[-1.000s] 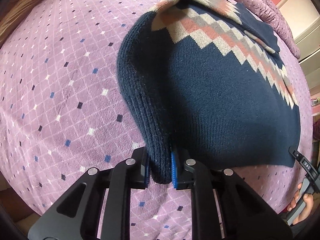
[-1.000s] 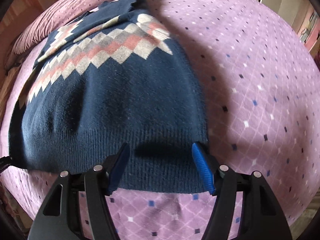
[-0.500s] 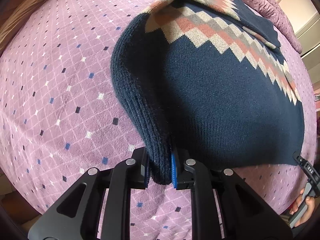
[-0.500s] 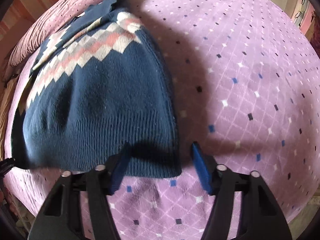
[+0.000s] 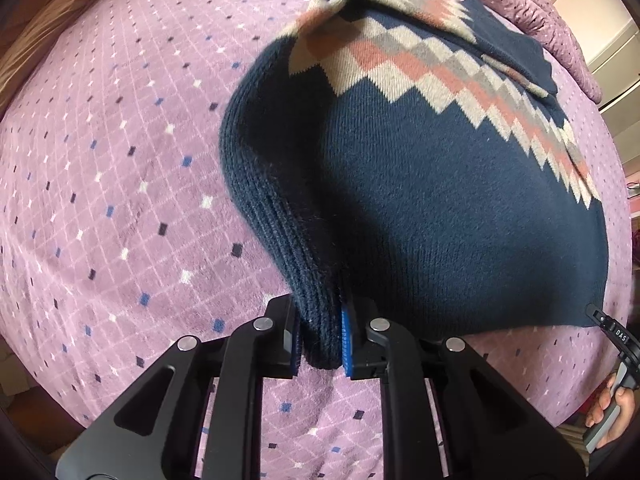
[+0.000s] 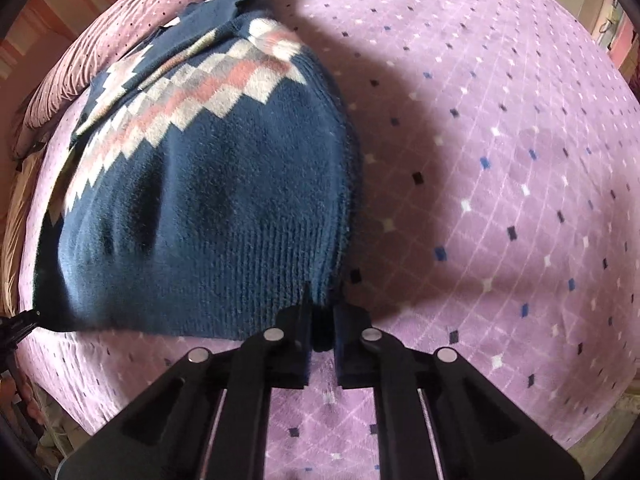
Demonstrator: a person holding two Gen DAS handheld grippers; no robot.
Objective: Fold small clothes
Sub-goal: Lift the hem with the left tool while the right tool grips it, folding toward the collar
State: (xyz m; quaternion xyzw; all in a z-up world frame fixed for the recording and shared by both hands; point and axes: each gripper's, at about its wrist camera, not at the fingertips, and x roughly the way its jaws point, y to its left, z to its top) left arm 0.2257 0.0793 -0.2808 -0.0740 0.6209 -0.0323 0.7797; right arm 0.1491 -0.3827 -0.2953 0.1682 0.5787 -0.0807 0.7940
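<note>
A small navy knit sweater with a cream, pink and grey zigzag band lies on a purple diamond-patterned bedspread. My left gripper is shut on the ribbed hem at the sweater's left corner, which bunches up between the blue pads. In the right wrist view the same sweater fills the left half, and my right gripper is shut on the hem's right corner, a fold of navy rib pinched between its fingers. The sleeves are tucked in near the collar at the far end.
The bedspread stretches wide on both sides of the sweater. A wrinkled mauve pillow lies beyond the collar. At the lower right of the left wrist view a hand holds the other gripper's handle.
The right gripper's jaws, wide apart over the hem a second ago, slid to the sweater's right corner and closed on it. The left gripper kept its hold on the hem.
</note>
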